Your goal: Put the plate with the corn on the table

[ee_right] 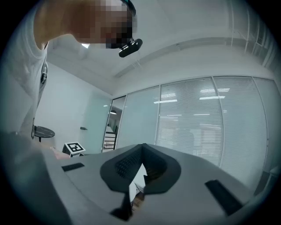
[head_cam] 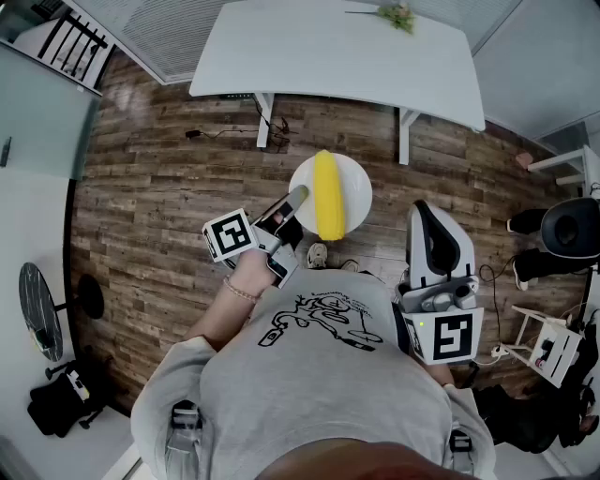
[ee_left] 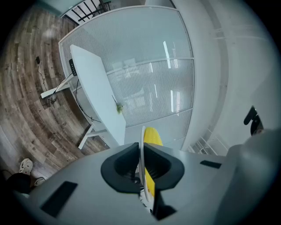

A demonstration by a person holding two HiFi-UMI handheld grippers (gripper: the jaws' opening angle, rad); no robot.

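**Plate, round and white [head_cam: 358,184], with a yellow corn cob [head_cam: 328,197], held in the air by the left claw [head_cam: 298,197]**

Closest to the head camera is the person's grey T-shirt [head_cam: 319,375], which has a black line drawing on the chest. At the person's right side the white-and-black right claw [head_cam: 424,208] points away from the body. In its own view its two dark jaws meet at the tips with nothing between them [ee_right: 142,150]. They aim at a glass wall with blinds [ee_right: 210,123].

On the other side, the left forearm [head_cam: 230,309], with a thin bracelet at the wrist, reaches forward to the left claw. That claw's jaws are clamped on the near-left rim of the plate. In the left claw view the plate shows edge-on as a thin white line [ee_left: 142,147] pinched between the dark pads, with the corn cob [ee_left: 153,135] just to its right.

The corn cob lies along the middle of the plate, pointing away from the person, and spans almost from the near rim to the far rim. The plate rests on nothing. It hangs above the brown wood-plank floor [head_cam: 159,187], short of the near edge of the white rectangular surface [head_cam: 319,52].

That surface stands on white legs [head_cam: 265,117], and a black cable [head_cam: 220,131] trails on the floor by its near left corner. A small green sprig [head_cam: 398,14] lies close to the far right corner.
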